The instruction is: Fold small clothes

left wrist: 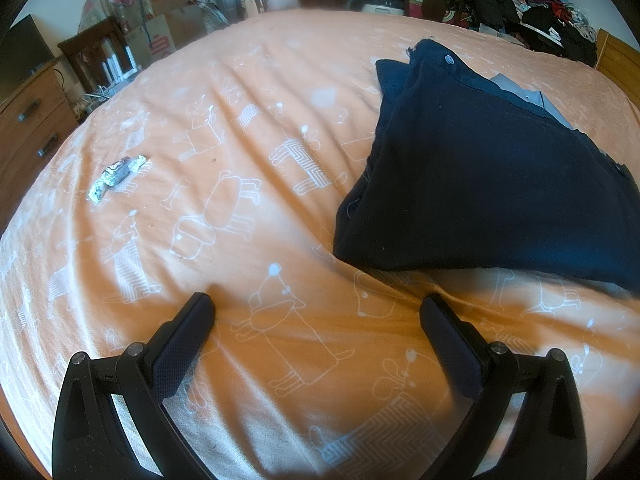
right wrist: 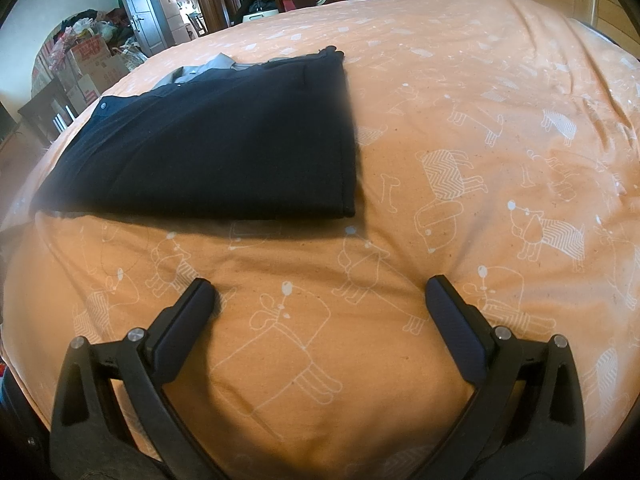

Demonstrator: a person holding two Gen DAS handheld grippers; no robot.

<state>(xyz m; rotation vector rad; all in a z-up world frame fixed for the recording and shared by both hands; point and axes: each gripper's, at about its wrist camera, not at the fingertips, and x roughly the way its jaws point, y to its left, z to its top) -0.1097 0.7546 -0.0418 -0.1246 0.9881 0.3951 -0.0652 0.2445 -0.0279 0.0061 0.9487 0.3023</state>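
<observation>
Navy fabric, folded flat: the dark garment [right wrist: 208, 148] lies on the orange bedsheet [right wrist: 460, 80] printed with white cartoon dogs, a strip of grey cloth [right wrist: 200, 70] peeking from beneath its far edge. The left tool [left wrist: 316, 308] hovers low over bare sheet, spread wide, nothing between its fingers, the garment ahead and to its right. The right tool [right wrist: 320, 292] gapes wide too, empty, garment ahead-left. A crumpled wrapper [left wrist: 116, 178] sits well apart.
</observation>
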